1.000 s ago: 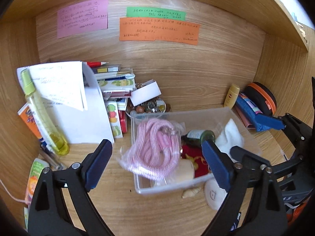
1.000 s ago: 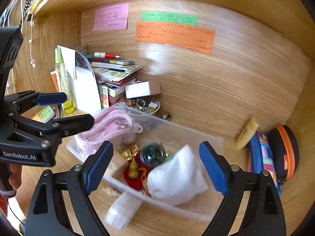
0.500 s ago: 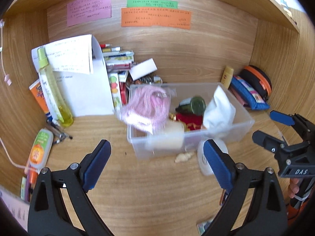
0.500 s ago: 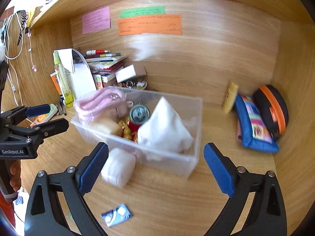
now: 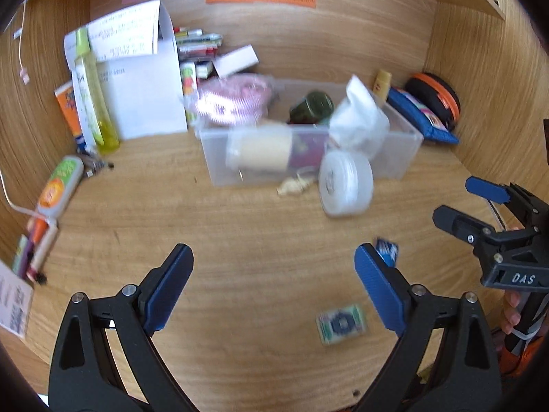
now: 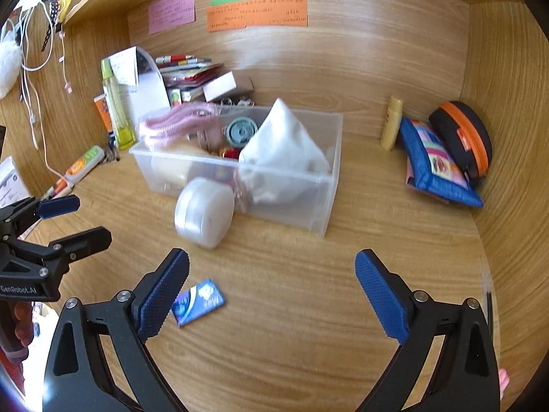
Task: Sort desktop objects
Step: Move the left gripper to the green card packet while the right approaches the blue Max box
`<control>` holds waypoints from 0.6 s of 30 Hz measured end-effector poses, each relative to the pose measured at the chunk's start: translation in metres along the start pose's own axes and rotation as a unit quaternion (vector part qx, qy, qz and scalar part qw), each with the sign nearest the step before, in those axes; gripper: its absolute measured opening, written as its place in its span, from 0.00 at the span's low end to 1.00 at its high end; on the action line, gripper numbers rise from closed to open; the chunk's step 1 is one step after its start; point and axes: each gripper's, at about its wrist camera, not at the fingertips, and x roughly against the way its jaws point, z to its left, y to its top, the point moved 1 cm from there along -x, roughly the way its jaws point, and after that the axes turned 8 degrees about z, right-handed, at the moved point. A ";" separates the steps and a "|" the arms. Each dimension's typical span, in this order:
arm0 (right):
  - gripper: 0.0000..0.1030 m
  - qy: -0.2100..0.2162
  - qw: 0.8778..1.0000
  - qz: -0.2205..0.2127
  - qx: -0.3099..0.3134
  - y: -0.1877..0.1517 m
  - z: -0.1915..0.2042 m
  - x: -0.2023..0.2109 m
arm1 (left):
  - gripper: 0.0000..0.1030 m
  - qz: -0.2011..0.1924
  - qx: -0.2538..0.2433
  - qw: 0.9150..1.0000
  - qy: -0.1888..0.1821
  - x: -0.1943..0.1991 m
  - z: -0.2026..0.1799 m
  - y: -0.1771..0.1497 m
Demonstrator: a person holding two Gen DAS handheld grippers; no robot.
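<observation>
Both fingers pairs stand spread wide with nothing between them: the left gripper and the right gripper hang above bare wood at the front of the worktop, well apart from each other.

A clear bin sits mid-worktop, holding a pink coiled cord, a white cloth, a green-capped jar and a cream roll. A round white case leans against the bin's front wall, with a small beige piece just beside it. A blue packet lies flat near the right gripper's left finger; a green packet lies nearer the front edge.

Behind the bin stand books, a white box and folded paper. Along the left wall are a yellow bottle, an orange-green tube and pens. In the right corner rest a yellow tube, a blue pouch and a black-orange case.

Walls close in the left, back and right sides. Open wood lies between bin and front edge, and between bin and pouch.
</observation>
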 end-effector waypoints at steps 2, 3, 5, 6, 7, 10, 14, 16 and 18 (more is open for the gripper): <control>0.94 0.001 1.000 0.002 -0.002 -0.008 0.000 0.000 | 0.93 0.009 -0.002 1.000 -0.002 -0.003 -0.003 -0.010; 0.94 0.002 1.000 0.003 -0.003 -0.012 0.000 0.000 | 0.93 0.013 -0.004 1.000 -0.002 -0.005 -0.005 -0.013; 0.94 0.002 1.000 0.009 -0.002 -0.019 0.000 -0.002 | 0.93 0.023 -0.007 1.000 -0.005 -0.009 -0.008 -0.021; 0.94 0.002 1.000 0.011 -0.002 -0.022 0.001 -0.003 | 0.93 0.027 -0.007 1.000 -0.010 -0.011 -0.010 -0.024; 0.94 0.001 1.000 0.014 -0.001 -0.025 0.002 -0.005 | 0.93 0.031 -0.006 0.999 -0.015 -0.013 -0.011 -0.026; 0.94 -0.001 1.000 0.021 0.003 -0.032 0.006 -0.010 | 0.93 0.039 -0.010 0.999 -0.027 -0.017 -0.017 -0.035; 0.94 -0.001 1.000 0.026 0.017 -0.039 0.014 -0.014 | 0.93 0.046 -0.029 0.998 -0.013 -0.024 -0.024 -0.043; 0.94 -0.003 0.999 0.029 0.024 -0.040 0.016 -0.017 | 0.93 0.044 -0.038 0.998 0.001 -0.025 -0.028 -0.045; 0.94 0.003 0.999 0.033 0.026 -0.040 0.018 -0.020 | 0.93 0.041 -0.042 0.998 0.007 -0.025 -0.029 -0.046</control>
